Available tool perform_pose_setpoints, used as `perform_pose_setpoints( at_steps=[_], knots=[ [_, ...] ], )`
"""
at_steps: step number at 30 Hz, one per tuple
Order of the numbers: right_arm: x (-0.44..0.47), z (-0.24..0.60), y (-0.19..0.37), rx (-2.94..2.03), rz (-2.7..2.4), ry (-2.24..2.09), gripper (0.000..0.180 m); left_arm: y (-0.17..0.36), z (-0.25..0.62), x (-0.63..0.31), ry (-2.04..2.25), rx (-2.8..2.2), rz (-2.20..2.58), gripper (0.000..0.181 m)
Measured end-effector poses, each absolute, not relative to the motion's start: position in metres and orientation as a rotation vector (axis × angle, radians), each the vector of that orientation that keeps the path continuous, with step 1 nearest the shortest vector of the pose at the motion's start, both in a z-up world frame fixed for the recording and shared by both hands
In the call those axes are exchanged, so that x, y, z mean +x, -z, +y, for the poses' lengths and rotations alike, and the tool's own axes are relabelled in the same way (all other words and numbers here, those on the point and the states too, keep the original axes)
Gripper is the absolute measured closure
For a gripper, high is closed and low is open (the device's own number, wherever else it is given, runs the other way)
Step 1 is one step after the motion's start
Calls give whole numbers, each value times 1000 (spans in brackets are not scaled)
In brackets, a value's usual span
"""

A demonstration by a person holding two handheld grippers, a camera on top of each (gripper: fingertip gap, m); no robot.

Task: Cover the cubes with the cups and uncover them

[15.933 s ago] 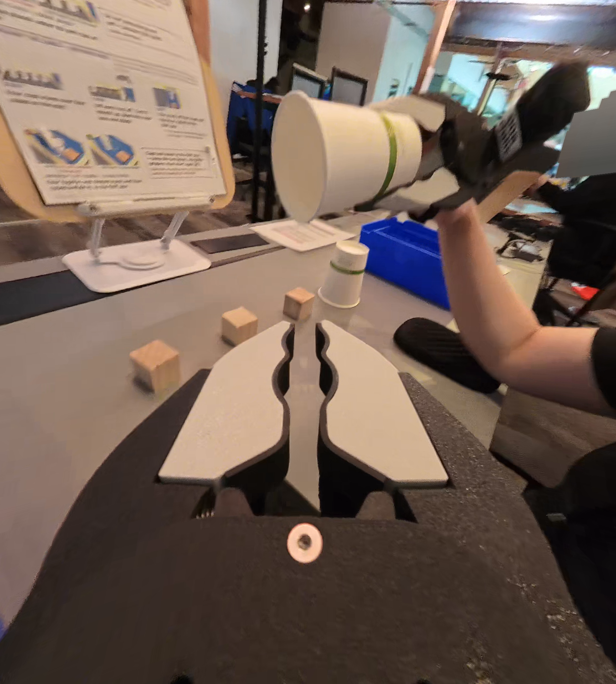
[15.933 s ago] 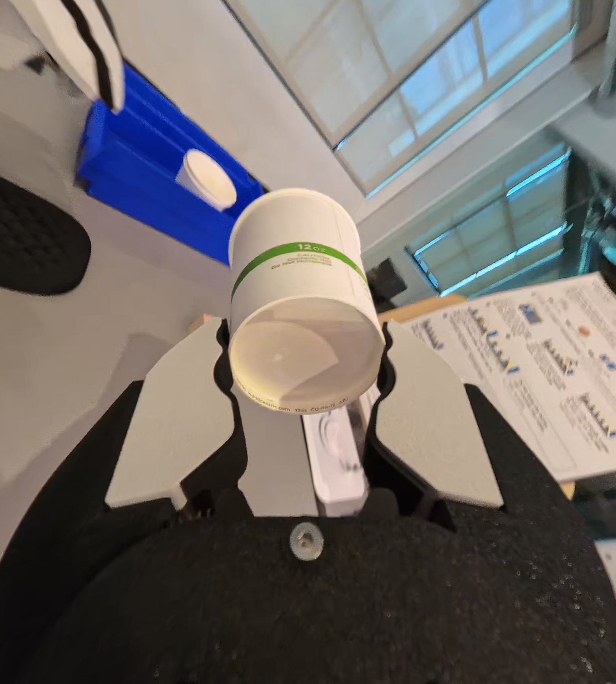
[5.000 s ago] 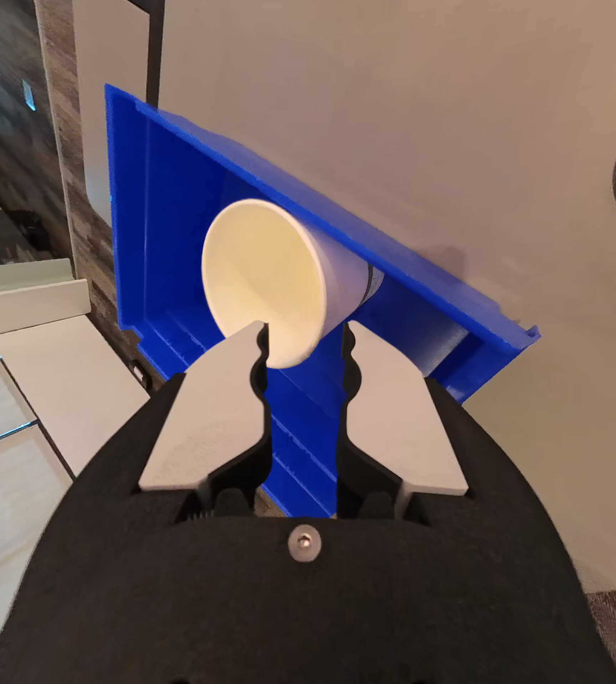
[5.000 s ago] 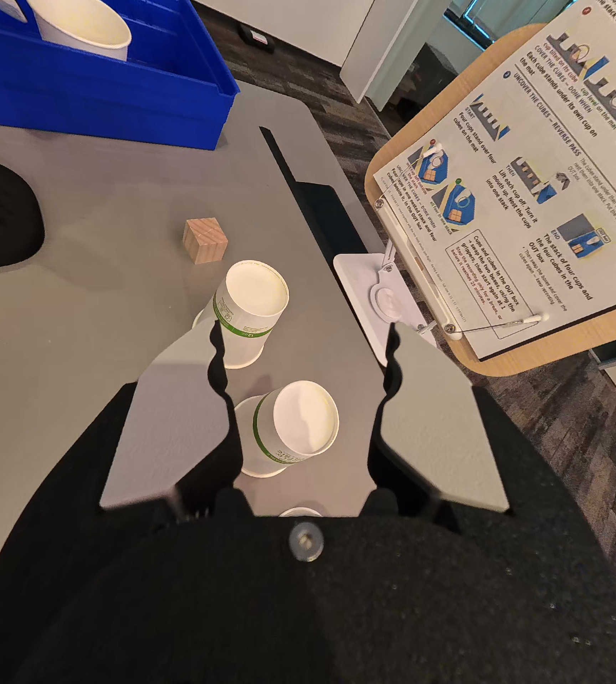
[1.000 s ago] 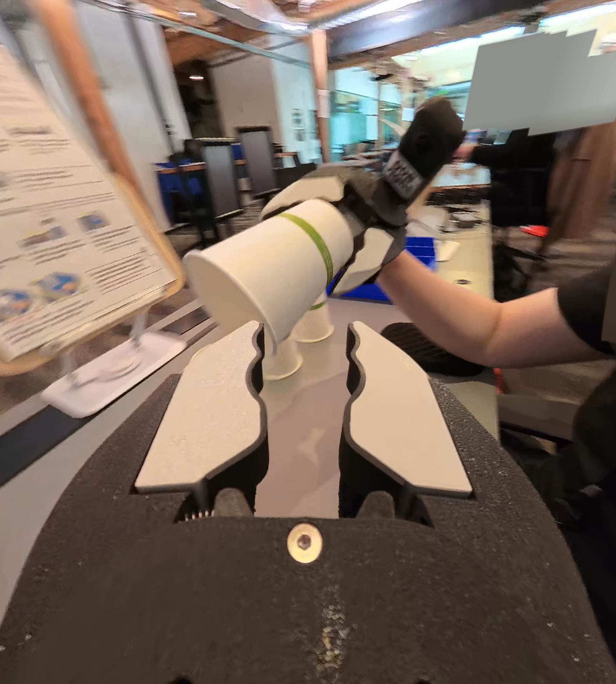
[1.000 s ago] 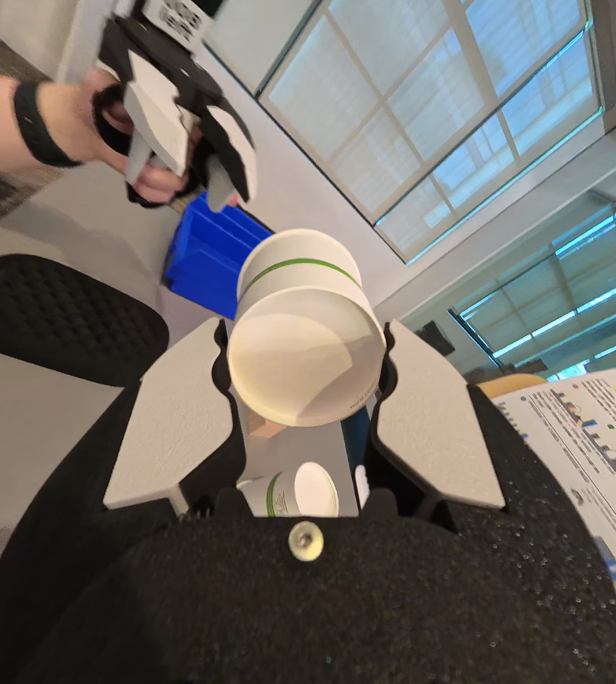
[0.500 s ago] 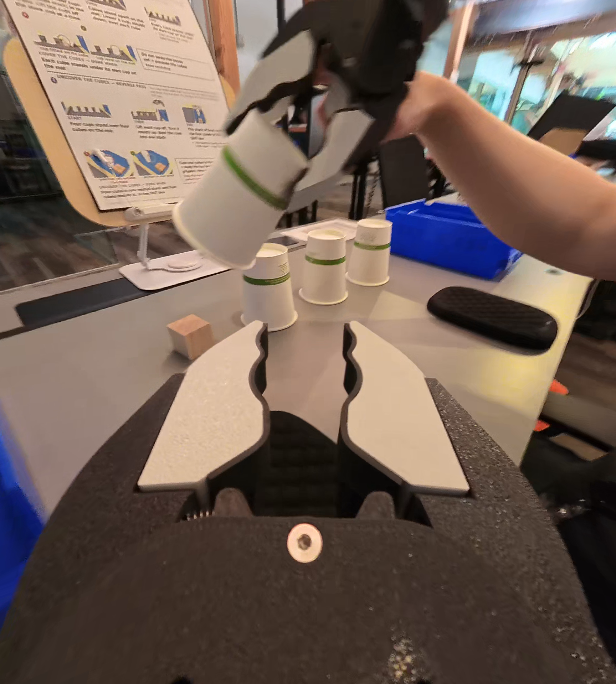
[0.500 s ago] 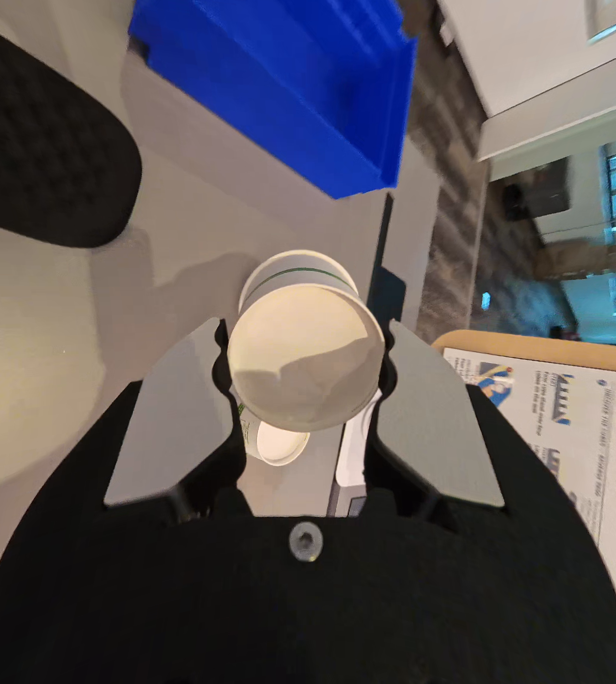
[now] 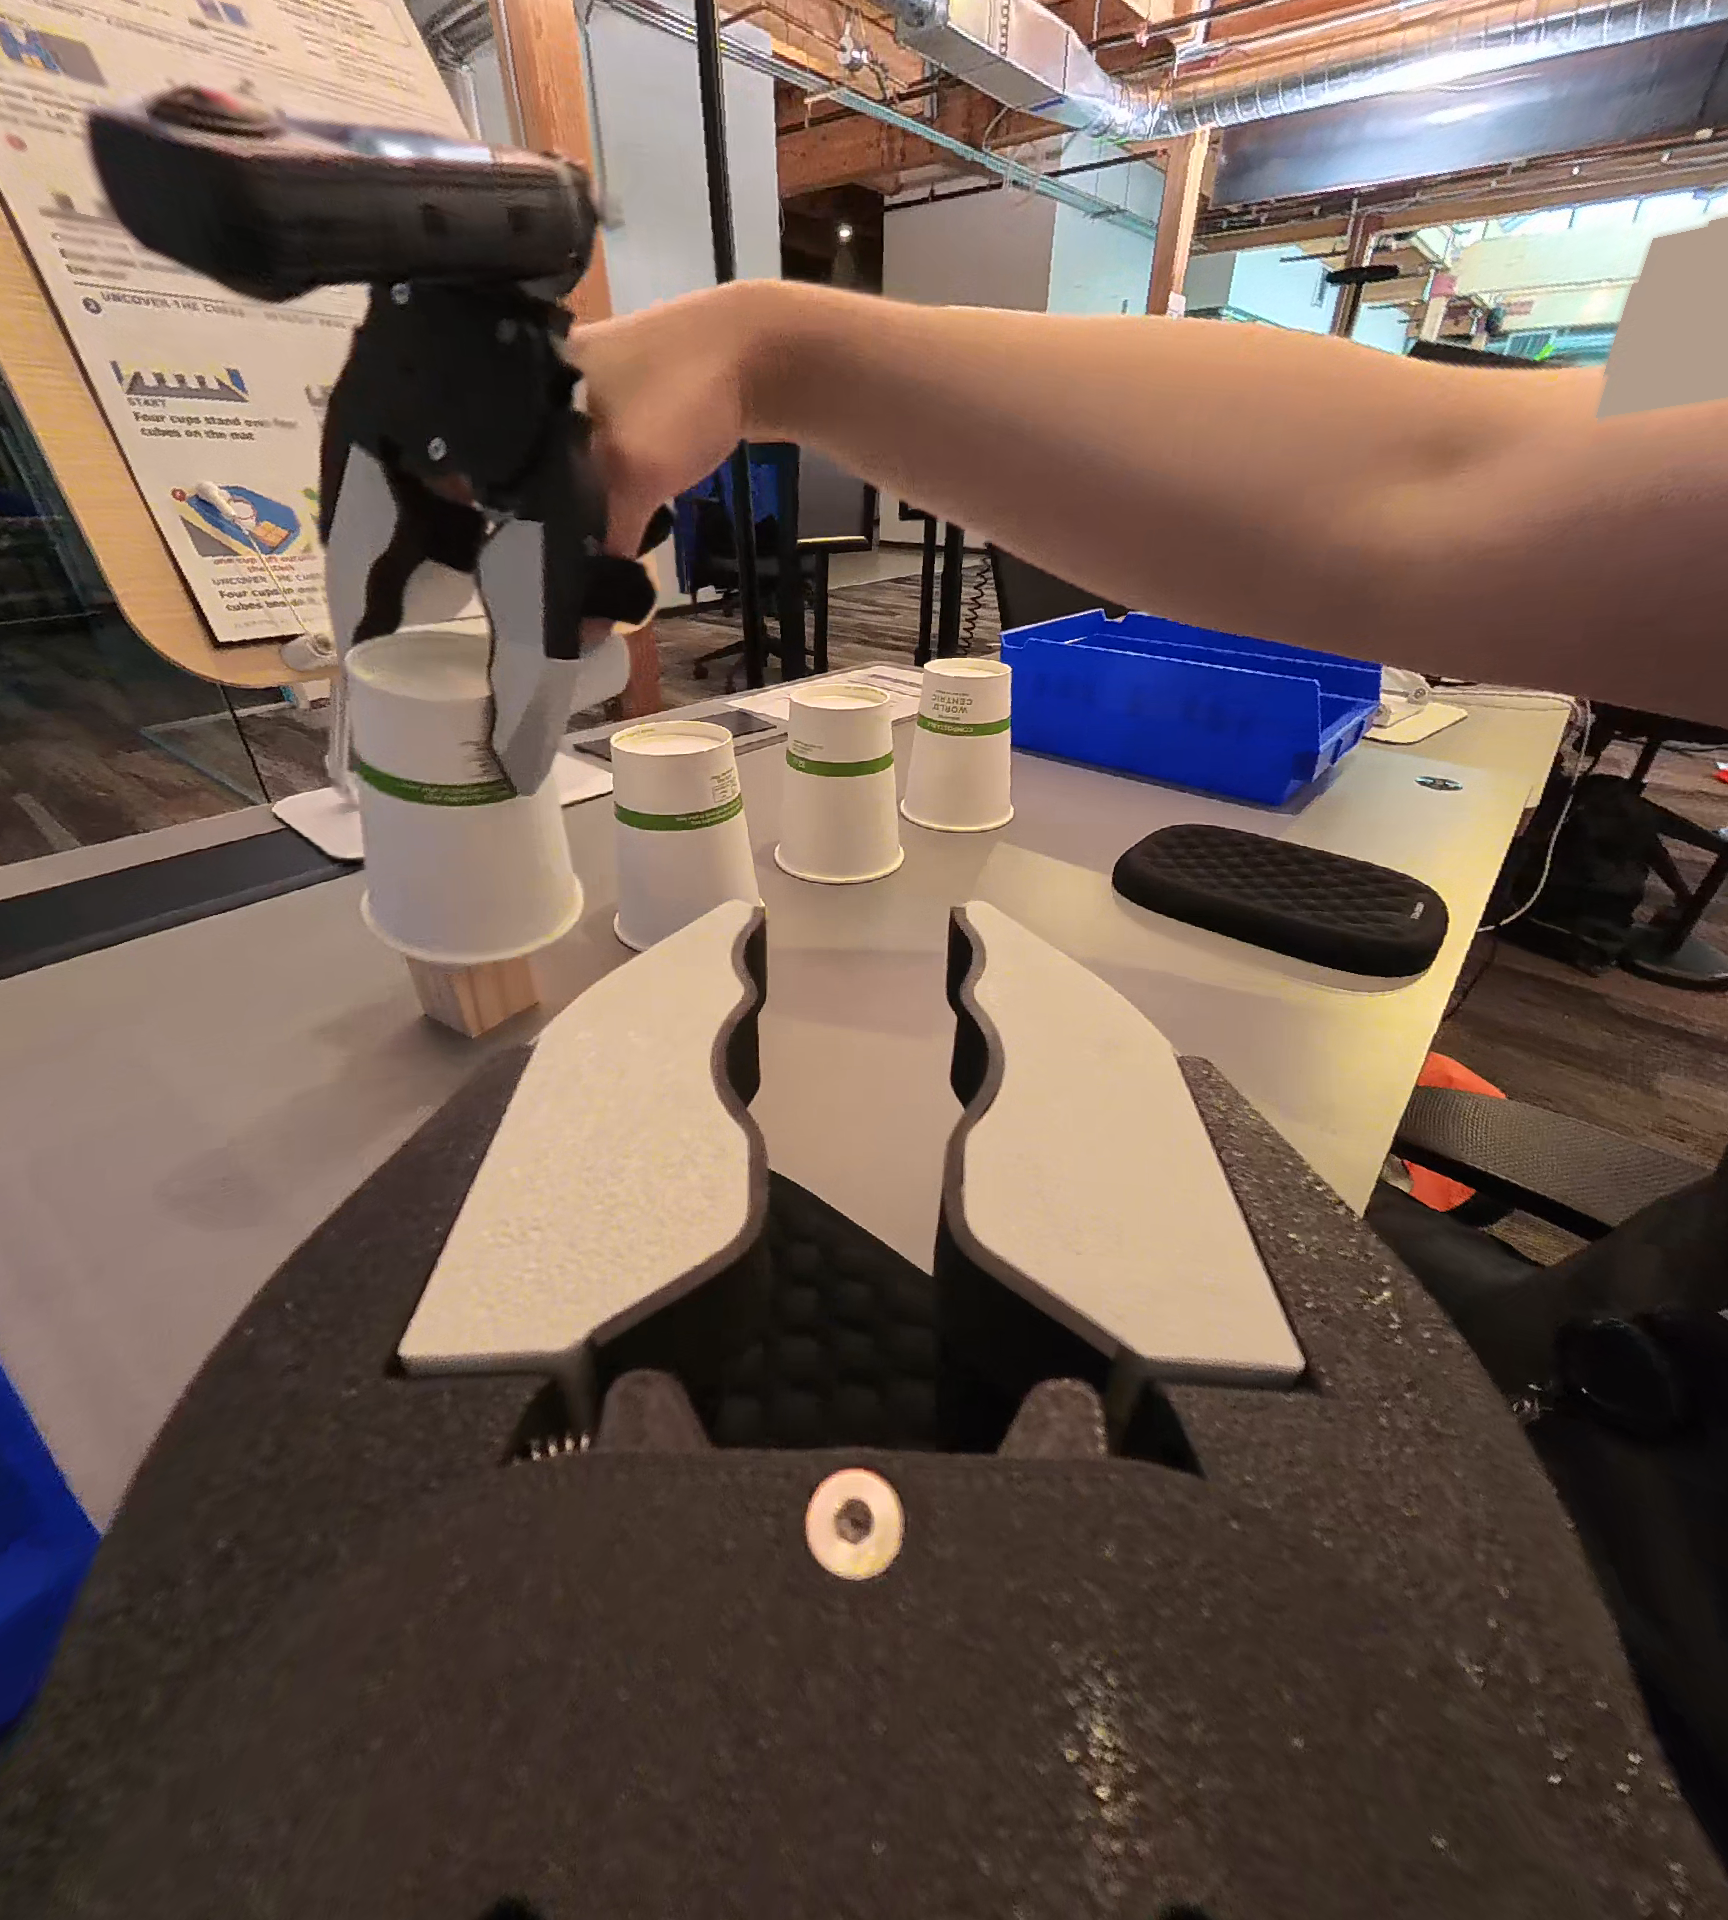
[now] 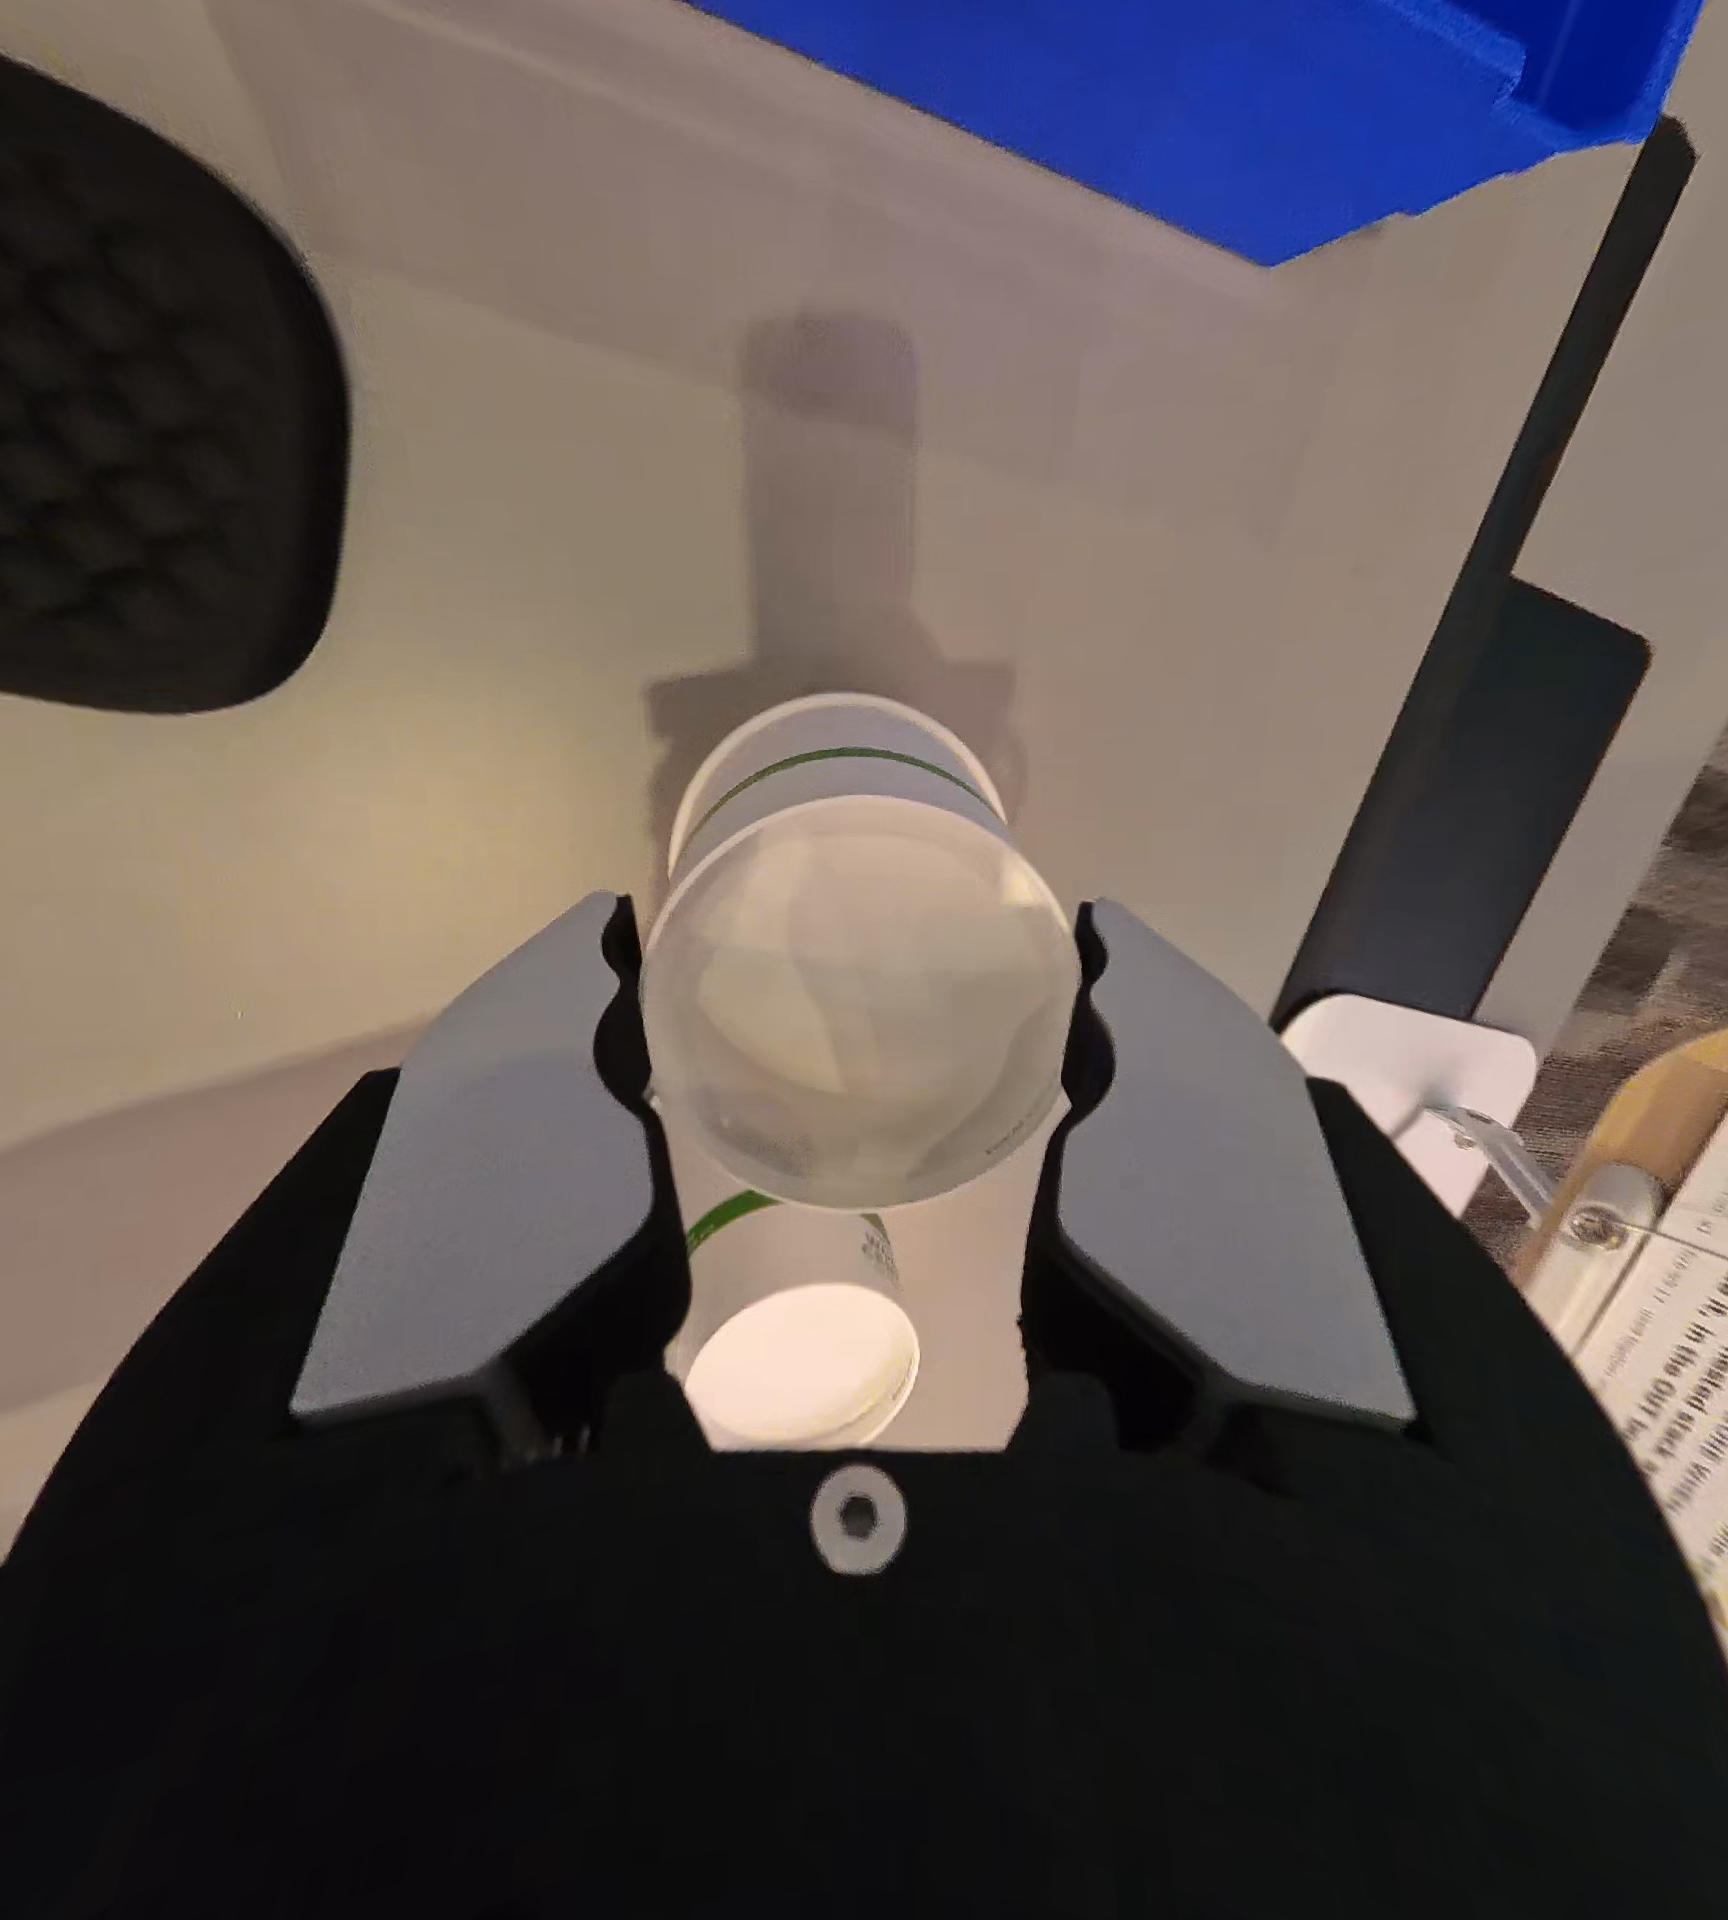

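The right gripper [image 10: 858,1023] points steeply downward, its two grey fingers [image 10: 496,1153] pressed against opposite sides of an upturned paper cup [image 10: 855,1013] near its closed end, which fills the gap between them. Seen from the left wrist view, this gripper [image 9: 444,665] hangs from a bare forearm [image 9: 1203,499] stretched out level across the scene, the hand [image 9: 662,416] wrapped around the black handle. The left gripper [image 9: 855,997] is held low and roughly level, its jaws parted with nothing between them.
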State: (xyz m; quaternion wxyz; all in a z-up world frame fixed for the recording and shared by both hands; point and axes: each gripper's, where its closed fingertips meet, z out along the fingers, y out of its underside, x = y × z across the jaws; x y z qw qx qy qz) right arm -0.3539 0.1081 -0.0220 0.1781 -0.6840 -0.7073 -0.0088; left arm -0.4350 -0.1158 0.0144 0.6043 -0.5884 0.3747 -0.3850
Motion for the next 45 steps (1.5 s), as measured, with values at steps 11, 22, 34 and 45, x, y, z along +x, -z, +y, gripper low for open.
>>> perform_pose_setpoints(
  at_steps=[11,22,34,45],
  knots=[
    [-363,125,52,-2129,-1925,-129,101,-11,-123,-431,906,-1355,907,150],
    [-359,135,52,-2117,-1897,-127,101,-11,-130,-425,914,-1346,942,150],
    [-353,138,74,-2142,-1859,-160,101,-6,-133,-419,916,-1356,971,151],
    [-353,134,82,-2180,-1825,-237,101,-3,-132,-417,929,-1366,977,151]
  ],
)
